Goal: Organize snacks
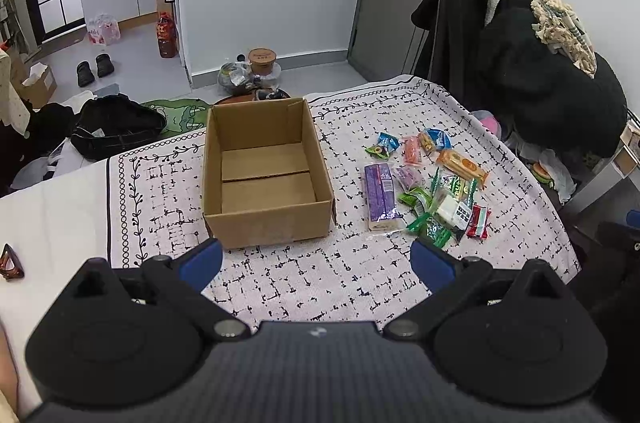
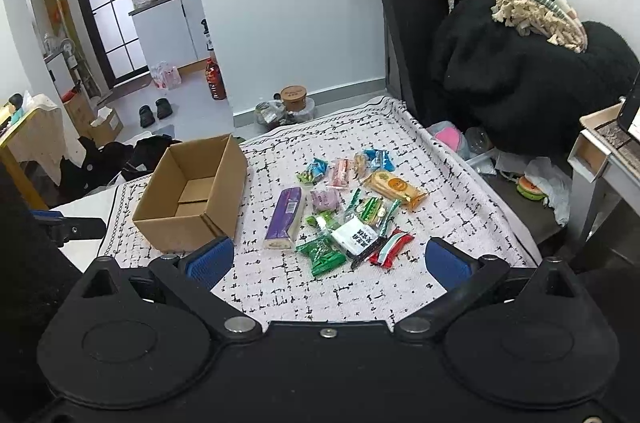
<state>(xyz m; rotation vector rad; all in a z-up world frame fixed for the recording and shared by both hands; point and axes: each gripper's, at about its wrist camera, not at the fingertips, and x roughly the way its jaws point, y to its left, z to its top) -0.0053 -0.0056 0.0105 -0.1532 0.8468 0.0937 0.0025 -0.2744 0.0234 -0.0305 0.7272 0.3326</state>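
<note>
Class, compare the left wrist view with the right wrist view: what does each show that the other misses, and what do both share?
Only the left wrist view shows the brown hair clip at the left edge and the full floor of the cardboard box, which is empty.

Only the right wrist view shows the open drawer at the right and the yellow table at the left.

Both show the box, the purple packet, the orange packet, the red packet, the patterned cloth, and an open gripper: left gripper, right gripper.

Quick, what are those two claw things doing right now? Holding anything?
Left gripper: open, holding nothing.
Right gripper: open, holding nothing.
</note>
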